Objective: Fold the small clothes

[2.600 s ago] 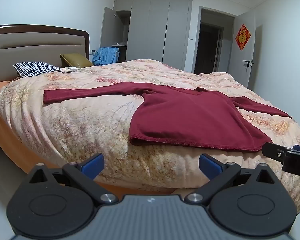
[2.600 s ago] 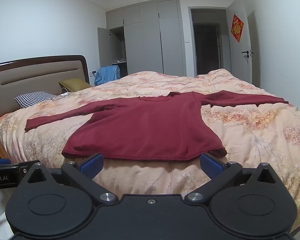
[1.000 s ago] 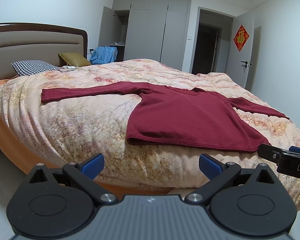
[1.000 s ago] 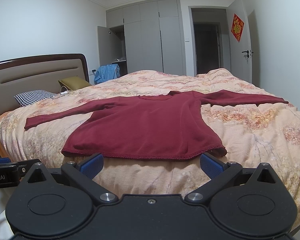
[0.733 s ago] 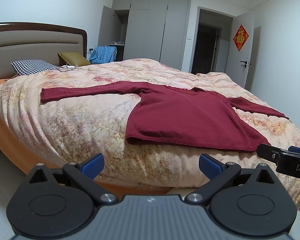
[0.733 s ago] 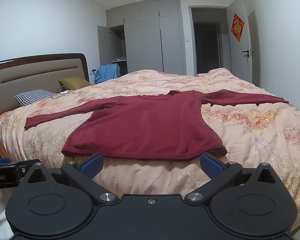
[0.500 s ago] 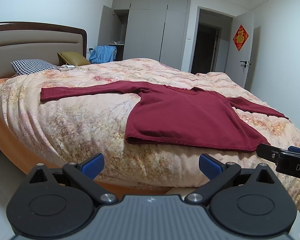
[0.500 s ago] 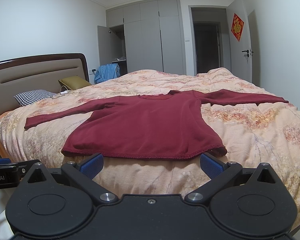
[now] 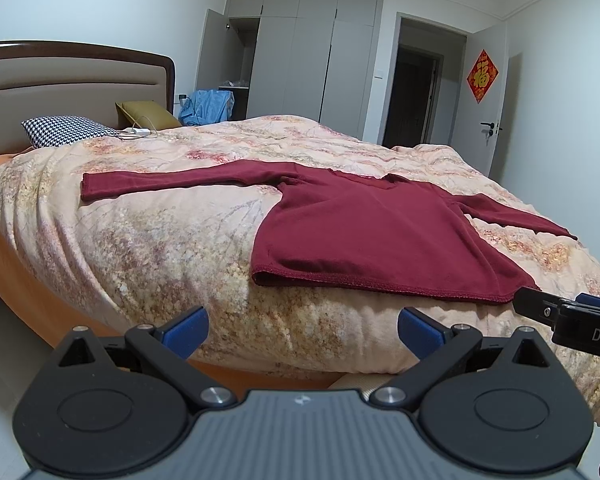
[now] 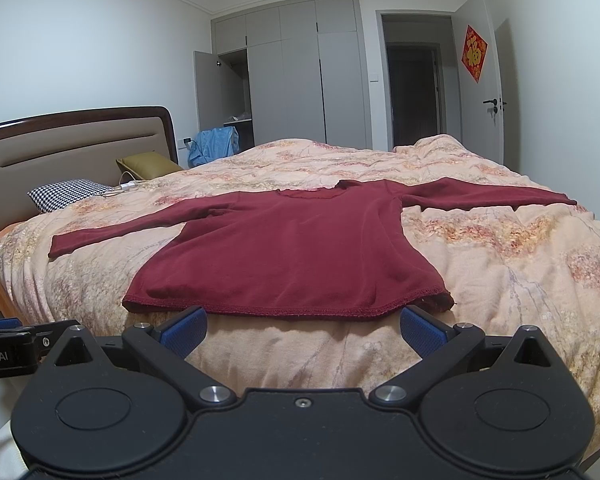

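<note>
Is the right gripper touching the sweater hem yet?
Apart. The right wrist view shows the right gripper open, with bare bedspread between its fingertips and the red sweater hem.

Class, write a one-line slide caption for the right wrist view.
Open right gripper faces the hem of a red sweater spread flat on the bed.

Left view drifted slightly: sweater [image 9: 364, 232] sits a bit lower-left in frame than 2.6 s ago. Right view unchanged.

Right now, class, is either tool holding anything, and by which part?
Nothing is held. The left tool and right tool are open, short of the red sweater.
</note>
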`<state>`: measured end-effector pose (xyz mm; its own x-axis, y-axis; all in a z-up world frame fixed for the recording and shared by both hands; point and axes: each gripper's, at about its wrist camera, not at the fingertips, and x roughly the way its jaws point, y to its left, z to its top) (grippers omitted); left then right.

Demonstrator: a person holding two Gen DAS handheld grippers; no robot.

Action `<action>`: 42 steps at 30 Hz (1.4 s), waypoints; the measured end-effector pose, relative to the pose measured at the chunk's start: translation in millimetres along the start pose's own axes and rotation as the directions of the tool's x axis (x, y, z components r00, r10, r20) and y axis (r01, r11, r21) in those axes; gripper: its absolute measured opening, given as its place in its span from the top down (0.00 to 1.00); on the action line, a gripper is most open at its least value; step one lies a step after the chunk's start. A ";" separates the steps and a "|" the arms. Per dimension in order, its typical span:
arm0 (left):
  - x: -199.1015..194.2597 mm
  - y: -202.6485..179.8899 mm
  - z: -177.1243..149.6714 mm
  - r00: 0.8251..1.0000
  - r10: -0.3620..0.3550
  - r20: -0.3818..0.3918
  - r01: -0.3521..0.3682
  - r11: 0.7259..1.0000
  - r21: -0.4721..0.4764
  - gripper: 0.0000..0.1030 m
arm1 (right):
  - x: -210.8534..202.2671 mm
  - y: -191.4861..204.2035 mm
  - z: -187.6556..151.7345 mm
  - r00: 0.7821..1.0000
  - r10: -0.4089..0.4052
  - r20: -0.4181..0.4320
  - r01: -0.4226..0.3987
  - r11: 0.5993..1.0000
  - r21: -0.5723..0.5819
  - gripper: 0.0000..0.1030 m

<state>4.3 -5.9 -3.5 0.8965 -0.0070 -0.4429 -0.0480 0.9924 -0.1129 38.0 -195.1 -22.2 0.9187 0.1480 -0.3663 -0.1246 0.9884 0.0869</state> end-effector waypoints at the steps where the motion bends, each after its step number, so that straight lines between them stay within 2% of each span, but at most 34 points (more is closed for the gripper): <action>1: -0.1 0.1 0.0 1.000 0.000 0.000 0.000 1.000 0.000 0.00 | 0.1 -0.1 0.0 1.000 0.000 0.000 0.000 1.000 0.000 0.00; 21: -5.5 -2.1 -2.8 1.000 -0.019 -0.007 0.019 1.000 -0.010 0.00 | -0.7 -1.8 -1.2 1.000 0.002 -0.006 -0.002 1.000 0.001 0.00; 27: 5.2 1.8 1.8 0.999 -0.001 -0.046 0.001 1.000 -0.017 0.00 | 12.9 -3.3 3.8 0.997 0.009 -0.081 -0.007 1.000 0.019 0.00; 29: 11.4 1.5 7.8 0.997 0.016 -0.070 -0.017 1.000 -0.010 0.00 | 22.2 -7.6 4.8 0.994 0.002 -0.109 0.000 1.000 0.020 0.00; 33: 28.9 1.9 27.5 0.993 0.051 -0.107 -0.050 0.999 0.012 0.00 | 44.6 -23.5 17.7 0.990 -0.073 -0.123 0.072 0.997 -0.011 0.00; 38: 54.5 -0.7 61.2 0.992 0.067 -0.106 -0.066 0.998 0.010 0.00 | 71.0 -54.2 40.5 0.989 -0.116 -0.093 0.116 0.993 0.000 0.00; 42: 78.7 -9.9 89.1 0.993 0.080 -0.091 -0.078 0.997 0.030 0.00 | 98.1 -78.9 58.3 0.985 -0.161 -0.063 0.159 0.987 -0.034 0.00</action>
<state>114.7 -5.4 42.0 0.8461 0.0613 -0.5295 -0.1041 0.9932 -0.0513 159.8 -260.5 -11.0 0.9014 -0.0110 -0.4329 0.0103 0.9999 -0.0041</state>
